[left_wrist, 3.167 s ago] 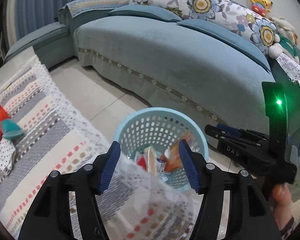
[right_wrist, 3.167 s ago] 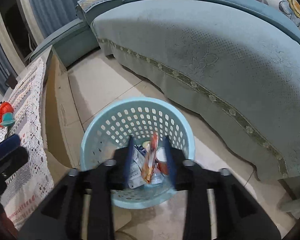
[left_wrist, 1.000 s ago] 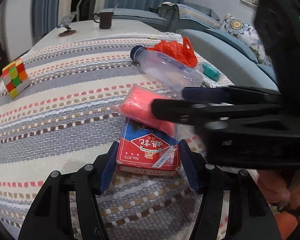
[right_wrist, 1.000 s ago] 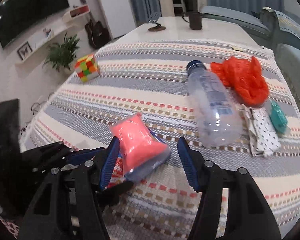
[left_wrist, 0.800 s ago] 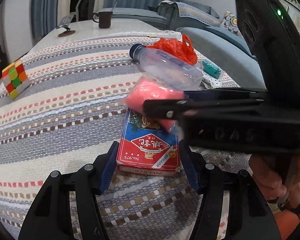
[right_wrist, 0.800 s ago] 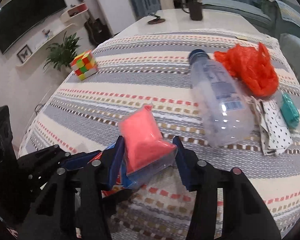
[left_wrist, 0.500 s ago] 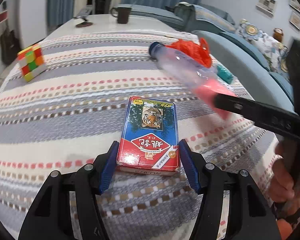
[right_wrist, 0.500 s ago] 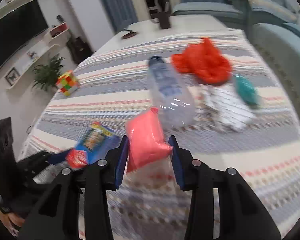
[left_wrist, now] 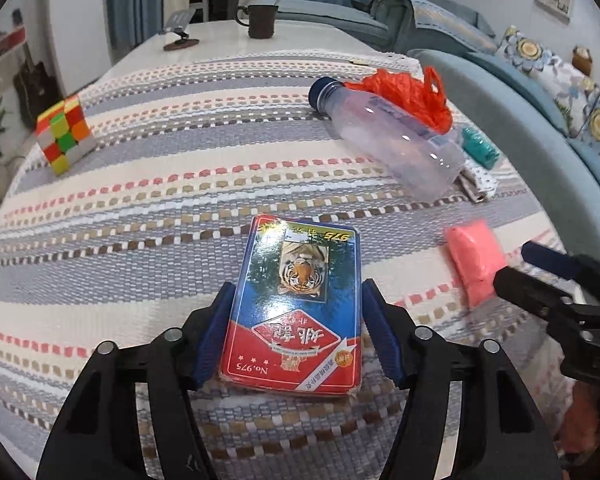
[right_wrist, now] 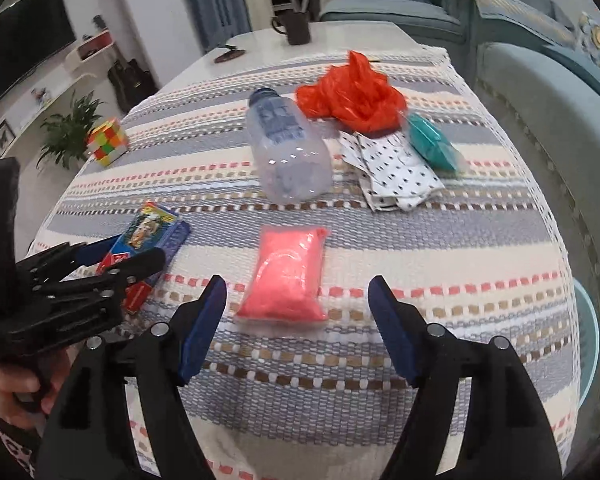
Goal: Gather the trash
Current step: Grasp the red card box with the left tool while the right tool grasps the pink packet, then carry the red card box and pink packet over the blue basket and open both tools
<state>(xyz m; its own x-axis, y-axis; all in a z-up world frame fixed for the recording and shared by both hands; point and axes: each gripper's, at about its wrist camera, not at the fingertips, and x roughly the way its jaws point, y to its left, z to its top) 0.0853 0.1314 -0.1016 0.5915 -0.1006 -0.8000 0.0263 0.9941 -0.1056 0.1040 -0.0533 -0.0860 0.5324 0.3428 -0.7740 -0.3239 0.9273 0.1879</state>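
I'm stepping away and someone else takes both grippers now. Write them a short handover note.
Left gripper: jaws straddle the card box on the striped cloth, no squeeze evident.
Right gripper: jaws just opened; pink packet lies free on the cloth between them.
On the cloth: plastic bottle, orange bag, dotted paper, teal packet, puzzle cube.
Done: nothing binned in these views.
Left: bin each trash item; basket rim shows at the table's right edge.
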